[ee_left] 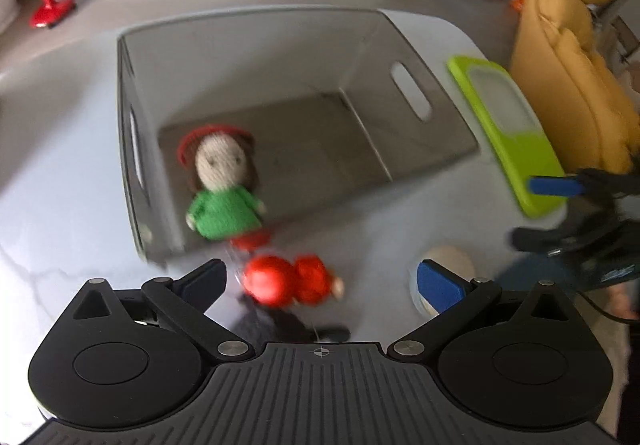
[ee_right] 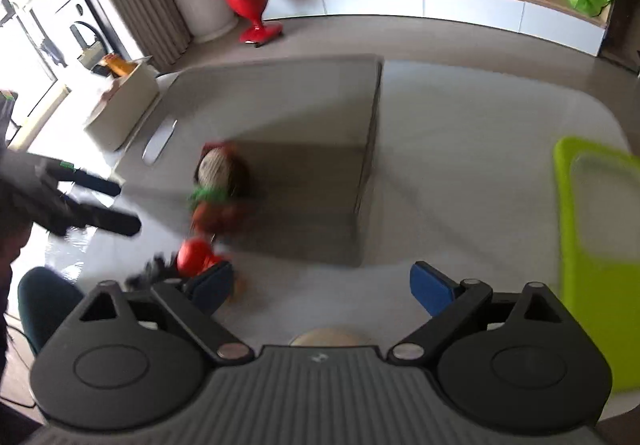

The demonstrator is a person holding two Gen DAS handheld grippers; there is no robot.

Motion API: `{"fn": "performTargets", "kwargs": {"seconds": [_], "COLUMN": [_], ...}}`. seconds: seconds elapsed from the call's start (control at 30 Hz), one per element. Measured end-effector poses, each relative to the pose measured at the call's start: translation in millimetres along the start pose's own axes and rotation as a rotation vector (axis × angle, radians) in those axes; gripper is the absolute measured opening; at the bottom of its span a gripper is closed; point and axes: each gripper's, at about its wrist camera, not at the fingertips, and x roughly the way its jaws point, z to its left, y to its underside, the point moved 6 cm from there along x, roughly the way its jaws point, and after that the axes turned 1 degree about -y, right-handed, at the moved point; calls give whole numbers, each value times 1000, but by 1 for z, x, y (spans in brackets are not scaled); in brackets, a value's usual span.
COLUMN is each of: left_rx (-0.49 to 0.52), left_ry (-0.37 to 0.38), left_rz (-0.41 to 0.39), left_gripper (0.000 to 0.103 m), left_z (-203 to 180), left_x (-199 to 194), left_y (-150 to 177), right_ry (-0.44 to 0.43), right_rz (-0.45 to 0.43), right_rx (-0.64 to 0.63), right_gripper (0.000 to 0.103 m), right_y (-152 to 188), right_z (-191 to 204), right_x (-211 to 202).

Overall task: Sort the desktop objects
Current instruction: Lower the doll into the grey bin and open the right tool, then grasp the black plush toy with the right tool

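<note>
A knitted doll (ee_left: 224, 185) with a red hat and green top lies across the near edge of a grey box (ee_left: 280, 45), its red legs hanging outside. It also shows in the right wrist view (ee_right: 218, 185), blurred. A second red knitted toy (ee_left: 288, 281) lies on the white table just in front of the box, seen also in the right wrist view (ee_right: 196, 257). My left gripper (ee_left: 320, 281) is open, with the red toy between its fingers, not held. My right gripper (ee_right: 320, 281) is open and empty above the table, and shows at the right of the left wrist view (ee_left: 556, 209).
A lime green board (ee_left: 516, 133) lies right of the box, also in the right wrist view (ee_right: 596, 245). A round beige disc (ee_left: 448, 265) sits on the table by my left gripper's right finger. A yellow cushioned chair (ee_left: 568, 57) stands beyond the table.
</note>
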Motion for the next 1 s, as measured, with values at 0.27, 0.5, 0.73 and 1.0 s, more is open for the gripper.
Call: {"fn": "performTargets", "kwargs": {"seconds": [0.27,0.5,0.73,1.0], "left_rx": [-27,-148,-87,-120], "left_ry": [-106,8,-45,-65], "left_rz": [4,50,24,0], "left_gripper": [103,103,103,103], "left_z": [18,36,24,28], "left_x": [-30,-49,-30,-28], "left_y": [42,-11,-35,-39], "right_ry": [-114,-69,-100,-131], "right_rz": [-53,-41,37,102], "right_rx": [-440,-794,-724,-595], "right_gripper": [92,92,90,70], "right_y": [44,68,55,52], "right_z": [142,219,215,201], "right_x": [68,129,158,150]}}
